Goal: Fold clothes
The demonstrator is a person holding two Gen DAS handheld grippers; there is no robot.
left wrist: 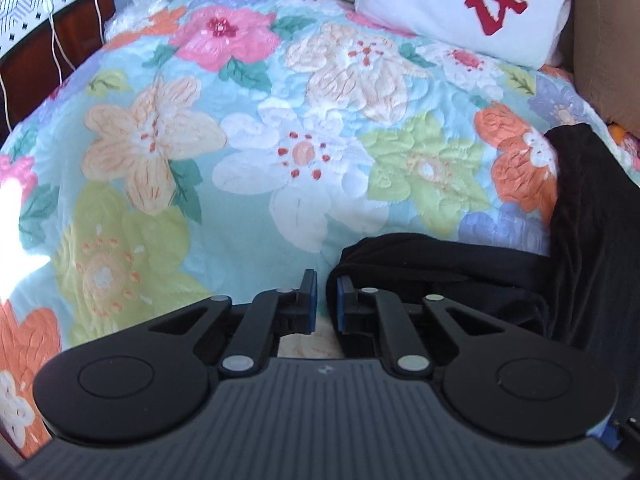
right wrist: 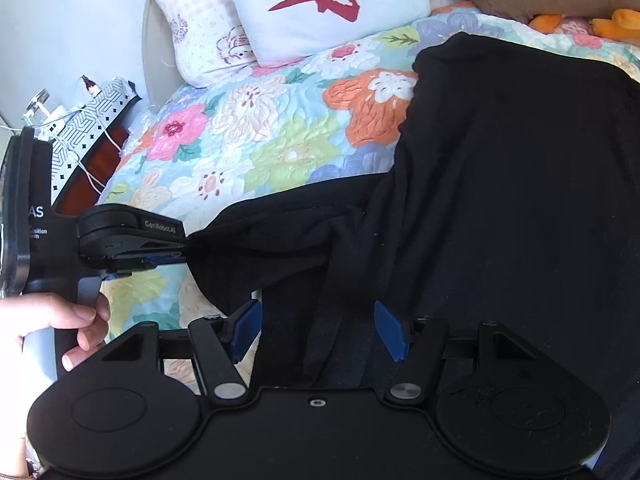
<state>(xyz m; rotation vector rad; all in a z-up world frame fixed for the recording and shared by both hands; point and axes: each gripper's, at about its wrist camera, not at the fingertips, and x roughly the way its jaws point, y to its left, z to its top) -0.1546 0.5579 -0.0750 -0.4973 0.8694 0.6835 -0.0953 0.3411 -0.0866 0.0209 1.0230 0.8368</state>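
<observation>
The left gripper (left wrist: pixel 323 300) has its blue-padded fingers (left wrist: pixel 310 300) nearly pressed together, a thin gap between them. In the left wrist view the black garment (left wrist: pixel 440 264) bunches against the right finger, but no cloth shows in the gap. In the right wrist view the left gripper (right wrist: pixel 176 246) comes in from the left, held by a hand (right wrist: pixel 60 320), and its tips meet a drawn-out corner of the garment (right wrist: pixel 500 200); the cloth pulls to a point there, so it appears pinched, though the pads themselves are hidden.

The right gripper (right wrist: pixel 318 332) has its fingers (right wrist: pixel 390 332) spread wide. A fold of the garment lies between them, and dark cloth covers the space under and ahead of the pads. Whether either pad touches the cloth cannot be told.

The garment lies on the bed (right wrist: pixel 280 136), spread over the right side of the floral quilt (left wrist: pixel 240 160), with one edge stretched left toward the left gripper and the rest rising in a broad dark sheet to the right.

At the head of the bed sits a white pillow (right wrist: pixel 328 8) with a red character, and just beside it a pale patterned pillow (right wrist: pixel 192 28). A nightstand (right wrist: pixel 92 128) with a patterned cover stands left of the bed, white cords hanging down its front. Something orange (right wrist: pixel 576 22) lies at the far right edge of the bed.
</observation>
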